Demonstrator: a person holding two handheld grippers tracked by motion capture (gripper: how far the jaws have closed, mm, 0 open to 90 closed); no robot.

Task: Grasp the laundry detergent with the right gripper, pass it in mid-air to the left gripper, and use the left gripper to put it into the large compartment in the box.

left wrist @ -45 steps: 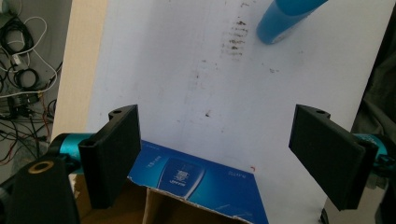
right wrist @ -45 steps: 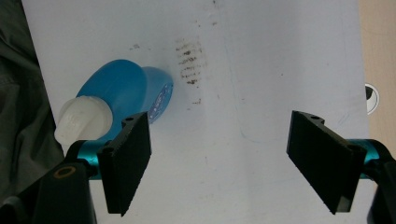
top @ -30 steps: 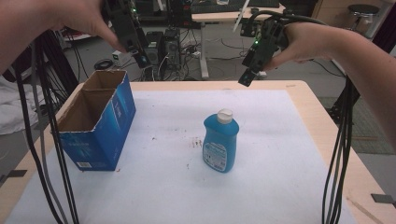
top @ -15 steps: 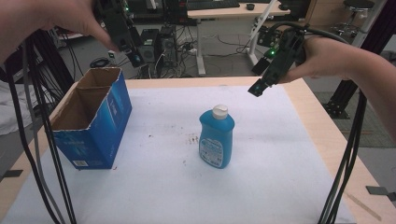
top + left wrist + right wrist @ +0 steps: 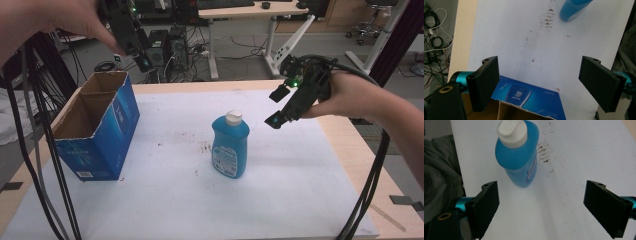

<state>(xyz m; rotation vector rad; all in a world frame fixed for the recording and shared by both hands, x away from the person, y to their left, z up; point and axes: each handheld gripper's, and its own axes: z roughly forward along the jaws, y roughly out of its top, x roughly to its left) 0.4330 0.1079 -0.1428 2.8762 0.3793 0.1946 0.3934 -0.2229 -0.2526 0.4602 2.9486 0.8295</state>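
The right tongs (image 5: 276, 108) have dropped toward the blue bottle (image 5: 230, 146) standing upright mid-worktop (image 5: 300, 200), jaws wide apart and aimed at its white cap (image 5: 233, 118), probably to grip it, while the left tongs (image 5: 134, 52), also apart, hover above the open box (image 5: 97, 132) near the left edge.

We see the bottle (image 5: 230, 145) mid-table (image 5: 300, 200) | box (image 5: 97, 132) to its left, near the edge | right gripper (image 5: 278, 106) above-right of the bottle.
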